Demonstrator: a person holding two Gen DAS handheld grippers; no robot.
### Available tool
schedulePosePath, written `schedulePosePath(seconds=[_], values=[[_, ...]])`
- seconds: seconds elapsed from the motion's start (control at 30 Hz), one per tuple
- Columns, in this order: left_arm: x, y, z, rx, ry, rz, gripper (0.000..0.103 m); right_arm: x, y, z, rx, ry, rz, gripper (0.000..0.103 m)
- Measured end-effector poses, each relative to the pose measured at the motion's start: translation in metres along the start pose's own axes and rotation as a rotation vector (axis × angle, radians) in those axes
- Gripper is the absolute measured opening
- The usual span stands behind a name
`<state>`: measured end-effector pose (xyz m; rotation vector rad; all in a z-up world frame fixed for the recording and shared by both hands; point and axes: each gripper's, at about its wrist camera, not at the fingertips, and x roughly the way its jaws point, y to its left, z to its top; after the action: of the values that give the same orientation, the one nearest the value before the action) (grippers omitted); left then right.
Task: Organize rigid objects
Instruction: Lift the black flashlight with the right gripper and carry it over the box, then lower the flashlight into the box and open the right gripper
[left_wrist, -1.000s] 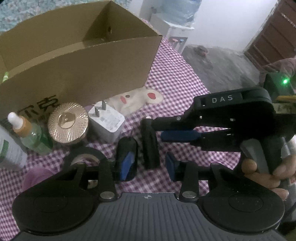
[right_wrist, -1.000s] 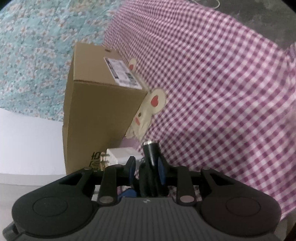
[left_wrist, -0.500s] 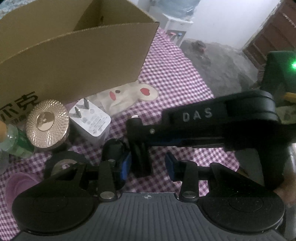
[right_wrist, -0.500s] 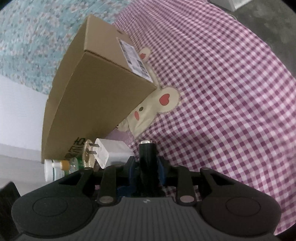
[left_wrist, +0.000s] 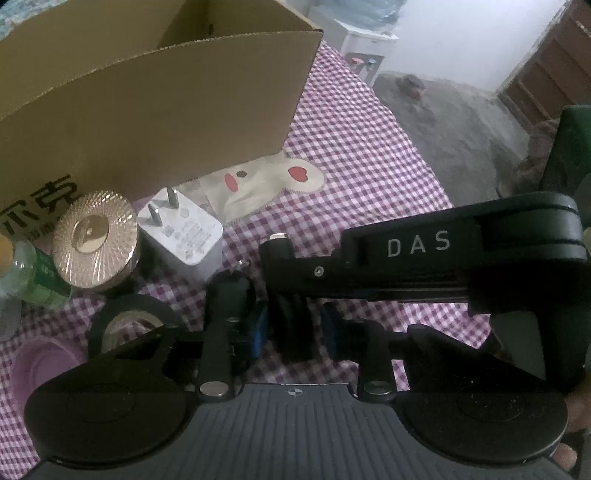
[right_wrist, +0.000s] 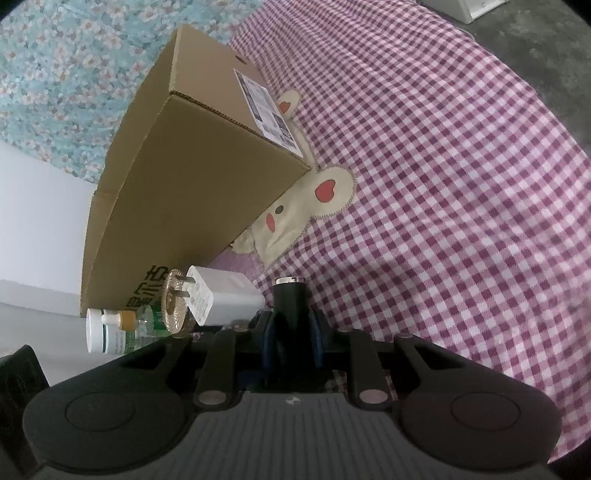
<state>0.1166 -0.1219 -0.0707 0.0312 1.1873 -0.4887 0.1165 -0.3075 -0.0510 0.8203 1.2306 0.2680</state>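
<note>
Left wrist view, with everything placed against the open cardboard box (left_wrist: 147, 122) that stands on the checked cloth (left_wrist: 369, 166). Far left, in front of the box's printed wall, a purple lid (left_wrist: 37, 365) lies nearest you, and a green bottle (left_wrist: 26, 273) stands closer to the box. Next comes a jar (left_wrist: 94, 238) with a ribbed gold lid, close to that wall. A black tape roll (left_wrist: 129, 317) lies flat in front of the jar, farther from the box. A white charger (left_wrist: 184, 236) sits beside the jar, its prongs pointing toward the box. A cream rabbit patch (left_wrist: 266, 184) on the cloth shows from under the box's right front corner. The task's thing, a black tube (left_wrist: 282, 254) with a silver tip, stands in front of that corner, well clear of the box and just right of the charger. Your left gripper (left_wrist: 294, 328) straddles the tube's lower part. Its jaws have just been closing, with the tube between the blue pads, and you cannot tell here whether they press on it. Your right gripper (right_wrist: 291, 332) reaches in from the right, away from the box. Its jaws have drawn in and clamp the tube on both sides, as the right wrist view shows.
</note>
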Motion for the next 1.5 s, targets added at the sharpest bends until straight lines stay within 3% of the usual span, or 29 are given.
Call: schedulePosePath(seconds=[0.17, 0.4, 0.67, 0.83, 1.0, 1.17, 1.33, 1.5], values=[[-0.014, -0.003, -0.009, 0.018, -0.015, -0.002, 0.025, -0.012, -0.006, -0.013, 0.039, -0.019, 0.035, 0.023], [-0.043, -0.01, -0.017, 0.013, -0.072, -0.018, 0.025, -0.039, 0.016, -0.03, -0.005, -0.07, 0.037, 0.023], [-0.117, -0.002, -0.02, -0.014, -0.244, -0.053, 0.025, -0.088, 0.085, -0.041, -0.152, -0.173, 0.066, 0.022], [-0.165, 0.021, -0.007, -0.074, -0.336, -0.024, 0.025, -0.097, 0.145, -0.031, -0.27, -0.198, 0.116, 0.022], [-0.191, 0.057, 0.014, -0.158, -0.386, 0.005, 0.025, -0.079, 0.209, -0.008, -0.368, -0.177, 0.15, 0.022], [-0.194, 0.1, 0.036, -0.234, -0.384, 0.054, 0.025, -0.042, 0.251, 0.022, -0.386, -0.094, 0.178, 0.022], [-0.174, 0.141, 0.056, -0.302, -0.318, 0.093, 0.025, 0.017, 0.273, 0.054, -0.377, -0.004, 0.17, 0.022], [-0.141, 0.178, 0.069, -0.366, -0.22, 0.13, 0.026, 0.071, 0.268, 0.07, -0.332, 0.097, 0.148, 0.022]])
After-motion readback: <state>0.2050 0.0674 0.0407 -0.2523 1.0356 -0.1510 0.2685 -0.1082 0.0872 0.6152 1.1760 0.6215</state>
